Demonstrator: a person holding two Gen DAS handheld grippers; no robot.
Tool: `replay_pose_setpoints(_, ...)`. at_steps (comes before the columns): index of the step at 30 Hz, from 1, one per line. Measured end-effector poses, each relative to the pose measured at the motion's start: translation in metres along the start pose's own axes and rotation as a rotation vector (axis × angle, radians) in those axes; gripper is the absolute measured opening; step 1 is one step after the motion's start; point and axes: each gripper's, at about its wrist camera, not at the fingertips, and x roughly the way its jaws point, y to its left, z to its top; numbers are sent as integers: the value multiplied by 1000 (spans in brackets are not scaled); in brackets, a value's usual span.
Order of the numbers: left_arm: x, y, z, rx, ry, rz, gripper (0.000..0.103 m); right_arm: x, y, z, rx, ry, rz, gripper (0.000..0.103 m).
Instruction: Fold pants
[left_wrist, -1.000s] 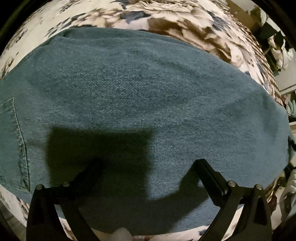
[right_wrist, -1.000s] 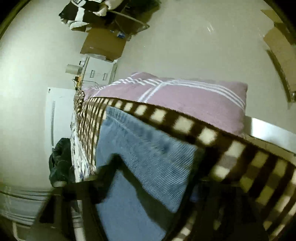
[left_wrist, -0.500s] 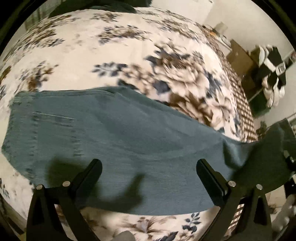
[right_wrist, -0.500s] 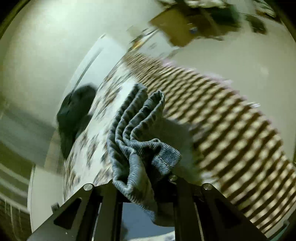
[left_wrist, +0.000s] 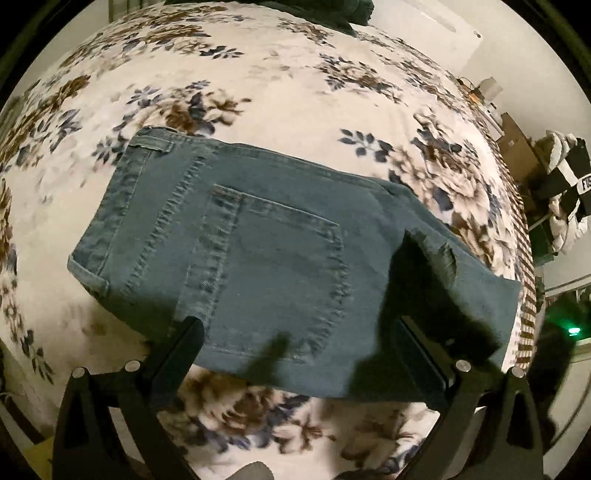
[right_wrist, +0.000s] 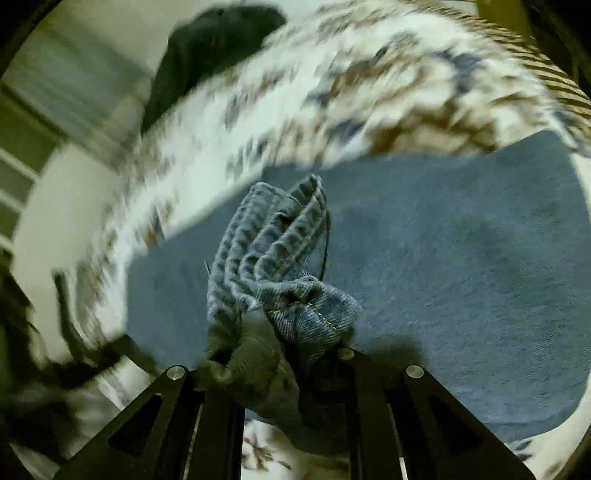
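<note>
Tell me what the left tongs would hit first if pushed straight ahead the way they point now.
Most likely the jeans spread on the floral bedcover: the left tongs stand open and empty, aimed down at the back pocket area. How far above the denim they hang is hard to judge.

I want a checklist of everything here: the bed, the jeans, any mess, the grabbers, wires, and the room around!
Surface: bed with floral blanket; checked blanket at one end.
Job's things: jeans flat, back pocket up; bunched hem lifted above them.
Clutter: dark clothing at the bed's far edge.
Grippers: left gripper open, empty, above the jeans; right gripper shut on the hem.
Cables: nothing seen.
Surroundings: cardboard boxes, black-and-white clothes, pale walls.
</note>
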Motion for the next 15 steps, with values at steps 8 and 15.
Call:
replay_pose_setpoints(8, 27, -27, 22, 30, 18, -107, 103, -31, -9, -3, 138, 62, 129, 83)
replay_pose_setpoints(15, 95, -79, 28, 109, 94, -146, 102, -61, -68, -17, 219, 54, -168, 83)
